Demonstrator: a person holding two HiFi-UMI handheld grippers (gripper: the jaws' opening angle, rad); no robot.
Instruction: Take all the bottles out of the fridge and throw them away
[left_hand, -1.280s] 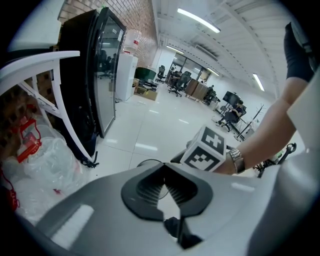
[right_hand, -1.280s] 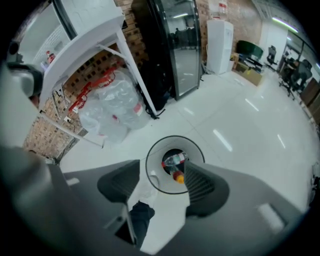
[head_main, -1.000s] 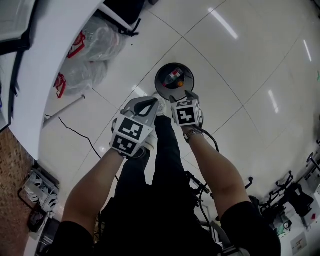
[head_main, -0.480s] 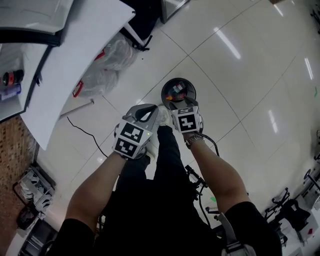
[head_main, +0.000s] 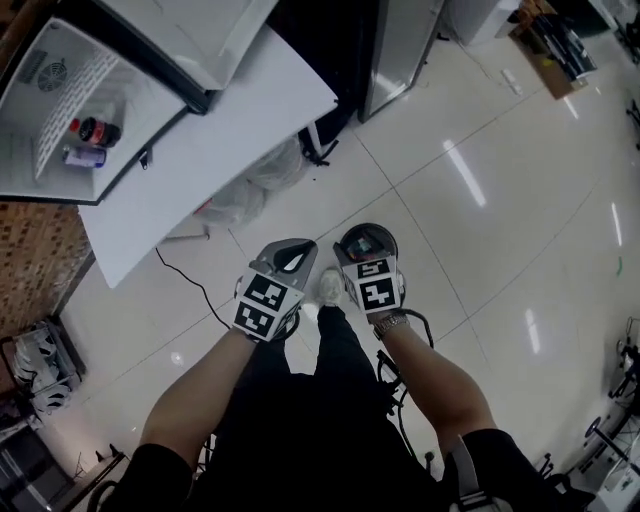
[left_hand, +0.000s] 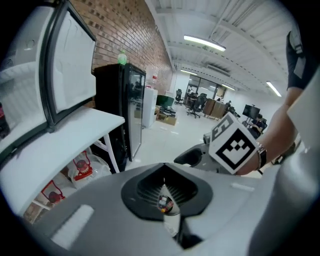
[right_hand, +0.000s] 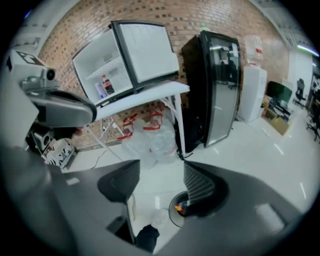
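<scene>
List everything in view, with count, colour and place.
fridge: one, white, door open, on the table
bottles: two, one dark with a red cap, one pale blue, inside the fridge
table: one, white, under the fridge
bags: several, clear plastic with red print, under the table
cabinet: one, black, glass door, right of the table
bin: one, dark, round, on the floor, coloured rubbish inside
shoe: one showing, white, beside the bin
left gripper: grey, jaws together, empty
right gripper: grey, jaws apart, empty
</scene>
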